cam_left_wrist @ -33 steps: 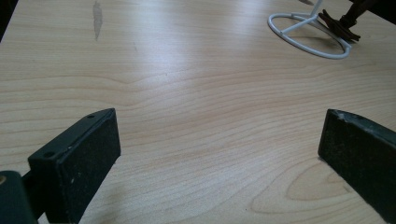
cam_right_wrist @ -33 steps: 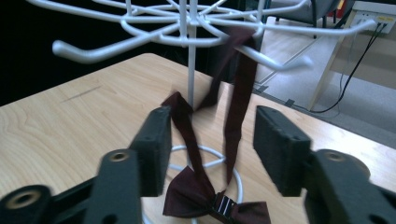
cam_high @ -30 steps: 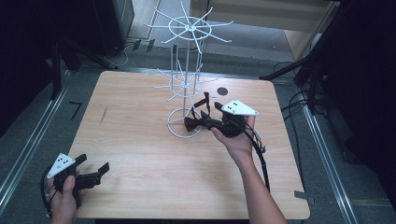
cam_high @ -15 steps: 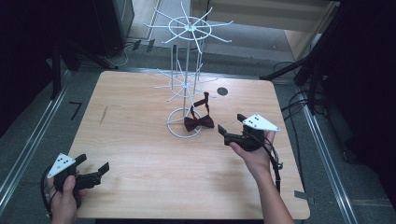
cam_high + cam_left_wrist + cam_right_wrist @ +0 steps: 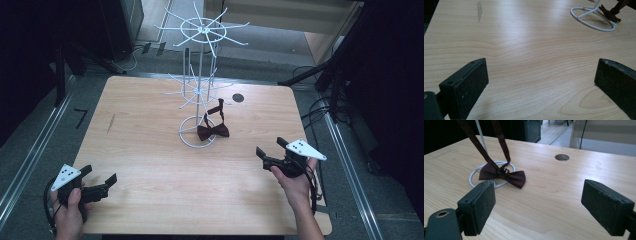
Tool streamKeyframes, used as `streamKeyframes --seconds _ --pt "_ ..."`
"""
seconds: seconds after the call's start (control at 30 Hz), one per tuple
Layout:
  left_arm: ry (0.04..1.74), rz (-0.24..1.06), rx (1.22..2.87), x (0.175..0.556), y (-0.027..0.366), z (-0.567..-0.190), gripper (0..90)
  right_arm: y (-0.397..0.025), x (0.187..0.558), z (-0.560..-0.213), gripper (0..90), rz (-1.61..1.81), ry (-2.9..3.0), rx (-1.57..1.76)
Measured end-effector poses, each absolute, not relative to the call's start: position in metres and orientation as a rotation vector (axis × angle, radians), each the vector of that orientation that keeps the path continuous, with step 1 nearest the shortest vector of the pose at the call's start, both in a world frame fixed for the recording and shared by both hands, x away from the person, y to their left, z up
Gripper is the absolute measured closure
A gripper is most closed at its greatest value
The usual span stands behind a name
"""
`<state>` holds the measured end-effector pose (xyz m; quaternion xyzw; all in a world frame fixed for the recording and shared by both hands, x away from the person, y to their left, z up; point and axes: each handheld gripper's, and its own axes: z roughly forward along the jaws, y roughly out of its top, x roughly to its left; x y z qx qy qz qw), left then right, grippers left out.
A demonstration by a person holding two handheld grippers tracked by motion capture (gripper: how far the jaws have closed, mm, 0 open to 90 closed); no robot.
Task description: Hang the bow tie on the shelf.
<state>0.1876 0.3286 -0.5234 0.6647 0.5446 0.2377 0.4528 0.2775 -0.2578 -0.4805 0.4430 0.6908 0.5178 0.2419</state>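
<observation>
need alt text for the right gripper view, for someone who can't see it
A dark red bow tie lies on a light wooden table, partly over the white ring base of a wire stand, its strap rising out of frame. The open right gripper frames the near table; a round hole lies beyond.

Right tongs (image 5: pixel 270 151) let go of bow tie (image 5: pixel 213 131), jaws now apart, drawn back from the stand (image 5: pixel 199 100) toward 4 o'clock, near desk (image 5: pixel 150 165) edge
</observation>
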Motion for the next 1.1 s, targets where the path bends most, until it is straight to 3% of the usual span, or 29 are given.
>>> streamKeyframes --seconds 1.1 --pt "1.353 0.602 1.633 0.187 0.329 -0.523 0.0 -0.361 0.219 -0.535 12.4 1.295 1.762 1.459"
